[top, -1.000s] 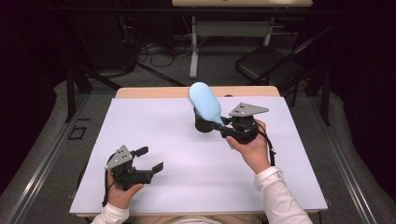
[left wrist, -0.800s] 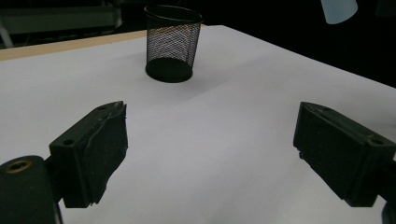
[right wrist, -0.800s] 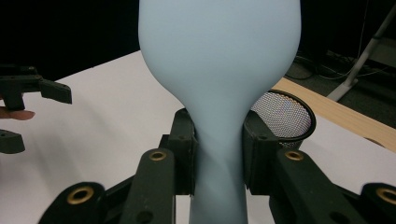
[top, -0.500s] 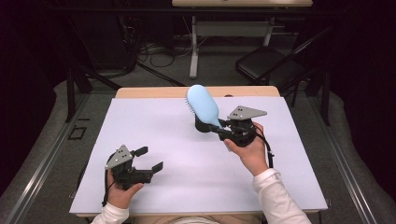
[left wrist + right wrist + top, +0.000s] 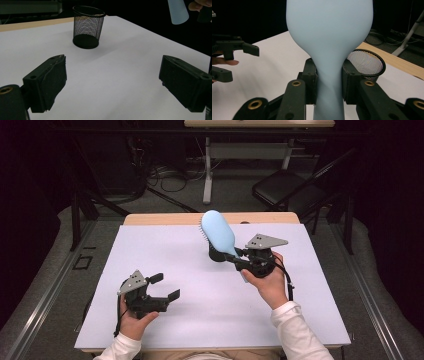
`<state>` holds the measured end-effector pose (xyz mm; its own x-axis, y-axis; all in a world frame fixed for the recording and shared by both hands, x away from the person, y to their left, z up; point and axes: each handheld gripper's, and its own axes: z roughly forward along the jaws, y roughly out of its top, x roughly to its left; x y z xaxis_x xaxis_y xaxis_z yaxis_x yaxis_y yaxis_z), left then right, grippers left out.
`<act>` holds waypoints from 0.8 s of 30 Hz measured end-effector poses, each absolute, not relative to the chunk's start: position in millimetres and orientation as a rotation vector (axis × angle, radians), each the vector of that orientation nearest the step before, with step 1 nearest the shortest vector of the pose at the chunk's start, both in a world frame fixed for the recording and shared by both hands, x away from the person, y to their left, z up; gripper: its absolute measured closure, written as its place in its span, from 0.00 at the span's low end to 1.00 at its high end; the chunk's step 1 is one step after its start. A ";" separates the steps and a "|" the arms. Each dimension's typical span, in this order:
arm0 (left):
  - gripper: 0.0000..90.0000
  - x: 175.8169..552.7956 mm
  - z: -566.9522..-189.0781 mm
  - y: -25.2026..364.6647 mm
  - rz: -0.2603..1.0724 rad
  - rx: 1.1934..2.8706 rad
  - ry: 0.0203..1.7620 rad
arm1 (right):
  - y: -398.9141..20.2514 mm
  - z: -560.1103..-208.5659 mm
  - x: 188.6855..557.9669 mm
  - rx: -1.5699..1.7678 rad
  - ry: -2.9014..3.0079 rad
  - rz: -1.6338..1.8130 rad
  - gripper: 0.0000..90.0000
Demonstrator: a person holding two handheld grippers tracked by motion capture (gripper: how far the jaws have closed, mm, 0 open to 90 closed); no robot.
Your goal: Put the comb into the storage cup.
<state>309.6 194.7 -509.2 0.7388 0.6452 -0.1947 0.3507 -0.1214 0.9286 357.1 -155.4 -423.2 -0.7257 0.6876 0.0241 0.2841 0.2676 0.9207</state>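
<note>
Readable text: none in any view
Hairbrush (image 5: 218, 232): plain light blue, no brand or label
Mesh cup (image 5: 88, 27): no lettering
Desk (image 5: 165, 245) sheet: blank white

A: Rig check. Left gripper (image 5: 161, 288): black body, grey three-cornered plate on top with small dark holes, black cable off its rear.

B: Right gripper (image 5: 237, 258): same plate and cable. Brass-ringed holes along its black linkage arms, behind the pads.

A: Left pads (image 5: 51, 81): blocky, matte, scuffed edges.

B: Sleeves white, cuffs ribbed.
</note>
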 end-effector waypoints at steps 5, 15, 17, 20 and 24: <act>0.05 314.4 -502.3 188.4 0.297 1.735 0.796 | -156.2 -423.2 356.8 0.881 2.160 1.456 0.77; 0.01 329.9 -482.3 181.1 0.213 1.711 0.837 | -157.8 -422.7 357.3 0.887 2.156 1.464 0.77; 0.01 332.5 -477.0 179.8 0.213 1.716 0.833 | -158.1 -422.7 357.2 0.886 2.154 1.463 0.77; 0.01 335.6 -469.7 177.5 0.211 1.724 0.824 | -158.7 -422.6 356.9 0.887 2.154 1.462 0.77; 0.01 339.5 -461.4 175.4 0.200 1.719 0.828 | -159.5 -422.4 356.8 0.886 2.154 1.462 0.77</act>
<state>339.5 175.4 -461.4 0.7359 0.6163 -0.2805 0.4204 -0.0912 0.9027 356.8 -159.5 -422.4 -0.7244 0.6887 0.0309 0.2829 0.2561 0.9243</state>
